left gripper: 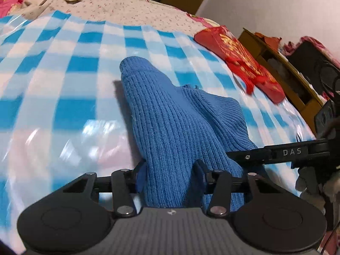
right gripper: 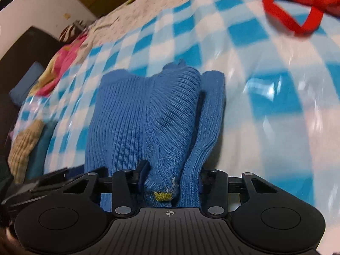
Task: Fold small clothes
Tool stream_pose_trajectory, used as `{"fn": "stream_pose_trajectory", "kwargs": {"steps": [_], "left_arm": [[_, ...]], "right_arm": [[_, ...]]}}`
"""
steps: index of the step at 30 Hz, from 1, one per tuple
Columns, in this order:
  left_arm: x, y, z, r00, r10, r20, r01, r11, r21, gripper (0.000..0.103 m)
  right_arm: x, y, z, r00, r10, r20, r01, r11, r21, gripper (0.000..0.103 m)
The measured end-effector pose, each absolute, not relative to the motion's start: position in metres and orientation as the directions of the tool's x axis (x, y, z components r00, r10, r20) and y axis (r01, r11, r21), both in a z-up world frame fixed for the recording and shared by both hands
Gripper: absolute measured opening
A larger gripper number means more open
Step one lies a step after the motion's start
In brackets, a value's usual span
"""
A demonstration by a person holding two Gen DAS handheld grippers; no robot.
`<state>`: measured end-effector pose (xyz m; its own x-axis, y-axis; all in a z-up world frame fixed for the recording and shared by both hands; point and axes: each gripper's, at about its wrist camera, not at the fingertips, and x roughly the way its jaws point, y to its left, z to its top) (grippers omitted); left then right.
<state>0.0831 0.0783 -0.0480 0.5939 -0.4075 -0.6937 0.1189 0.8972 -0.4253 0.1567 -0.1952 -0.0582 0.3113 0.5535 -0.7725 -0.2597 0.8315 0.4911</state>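
A blue ribbed knit garment (left gripper: 170, 110) lies bunched on a blue-and-white checked sheet (left gripper: 63, 74). My left gripper (left gripper: 170, 167) is shut on a thick fold of it, and the fabric runs up and away between the fingers. In the right wrist view the same blue knit (right gripper: 138, 114) is gathered between the fingers of my right gripper (right gripper: 173, 170), which is shut on it near a small yellow patch (right gripper: 162, 195). The right gripper's black body (left gripper: 297, 150) shows beside the left one at the right edge. The fingertips are hidden in the fabric.
A red bag with gold print (left gripper: 240, 59) lies at the sheet's far right, its handle (right gripper: 293, 19) looping onto the checks. A wooden shelf (left gripper: 286, 74) stands beyond the bed edge. A beige knit piece (right gripper: 23, 146) and pink floral bedding (right gripper: 63, 63) lie at the left.
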Motion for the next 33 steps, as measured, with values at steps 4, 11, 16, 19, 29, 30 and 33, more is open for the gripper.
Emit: {"fn": "stream_pose_trajectory", "kwargs": {"steps": [4, 11, 16, 19, 29, 30, 33], "left_arm": [[0.047, 0.095, -0.048, 0.595, -0.395, -0.7, 0.101, 0.901, -0.422, 0.06], [0.027, 0.097, -0.029, 0.666, -0.295, -0.685, 0.085, 0.942, -0.323, 0.059], [0.022, 0.082, -0.014, 0.72, -0.271, -0.639, 0.126, 0.956, -0.264, 0.059], [0.022, 0.071, -0.009, 0.745, -0.256, -0.616, 0.144, 0.963, -0.226, 0.059], [0.038, 0.05, -0.039, 0.692, -0.229, -0.685, 0.151, 0.973, -0.172, 0.063], [0.036, 0.05, -0.04, 0.69, -0.228, -0.687, 0.148, 0.973, -0.174, 0.063], [0.035, 0.048, -0.039, 0.689, -0.216, -0.692, 0.141, 0.976, -0.164, 0.066]], "right_arm": [[0.115, -0.2, -0.058, 0.308, 0.552, -0.775, -0.232, 0.833, 0.502, 0.041], [0.09, -0.212, -0.026, 0.446, 0.421, -0.789, -0.176, 0.906, 0.384, 0.043], [0.096, -0.197, -0.007, 0.528, 0.362, -0.768, -0.204, 0.932, 0.299, 0.042], [0.101, -0.19, -0.004, 0.56, 0.351, -0.751, -0.199, 0.936, 0.289, 0.044], [0.122, -0.181, -0.046, 0.524, 0.31, -0.794, -0.167, 0.951, 0.261, 0.043], [0.123, -0.185, -0.05, 0.524, 0.311, -0.793, -0.155, 0.95, 0.27, 0.047], [0.121, -0.191, -0.054, 0.535, 0.309, -0.787, -0.146, 0.951, 0.274, 0.05]]}}
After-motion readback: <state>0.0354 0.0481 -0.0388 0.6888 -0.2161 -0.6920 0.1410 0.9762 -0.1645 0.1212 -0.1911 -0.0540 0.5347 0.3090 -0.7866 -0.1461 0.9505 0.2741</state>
